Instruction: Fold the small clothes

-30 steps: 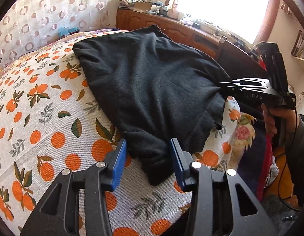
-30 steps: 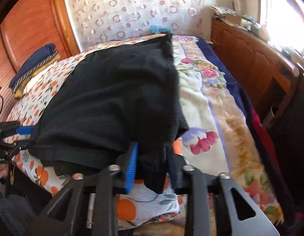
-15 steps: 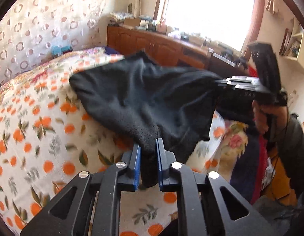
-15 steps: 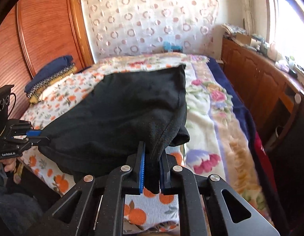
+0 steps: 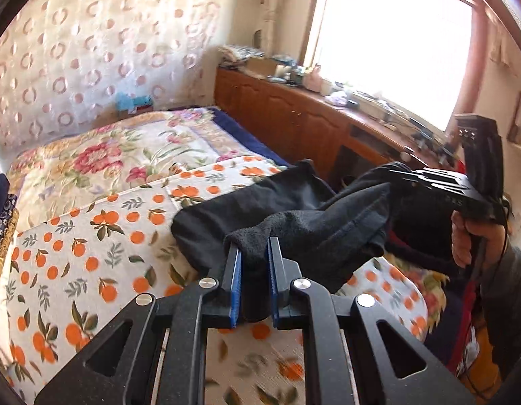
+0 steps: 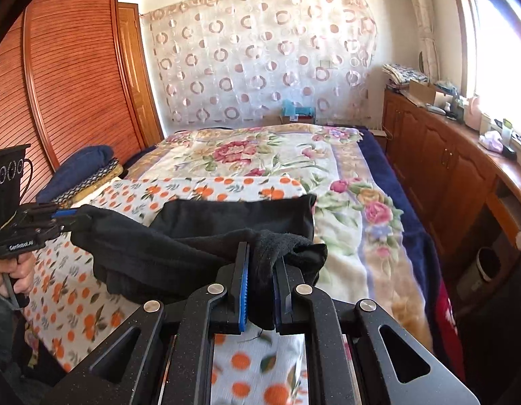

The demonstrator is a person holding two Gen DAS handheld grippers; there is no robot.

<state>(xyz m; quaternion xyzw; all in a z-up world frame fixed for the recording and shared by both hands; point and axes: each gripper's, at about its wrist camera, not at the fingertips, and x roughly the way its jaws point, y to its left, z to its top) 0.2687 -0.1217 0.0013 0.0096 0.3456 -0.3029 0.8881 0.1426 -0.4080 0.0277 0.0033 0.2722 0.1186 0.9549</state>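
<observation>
One black fleece garment (image 5: 314, 226), bunched, sagging

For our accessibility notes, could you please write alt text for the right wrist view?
The right tongs are shut on one end of a black garment, lifted over an orange-print sheet on a bed, while the left tongs at the left edge grip its other end. Behind are a floral blanket, a circle-patterned curtain and a wooden cabinet.

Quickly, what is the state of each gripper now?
Left gripper: shut on the black garment.
Right gripper: shut on the same garment, at its other corner.
</observation>
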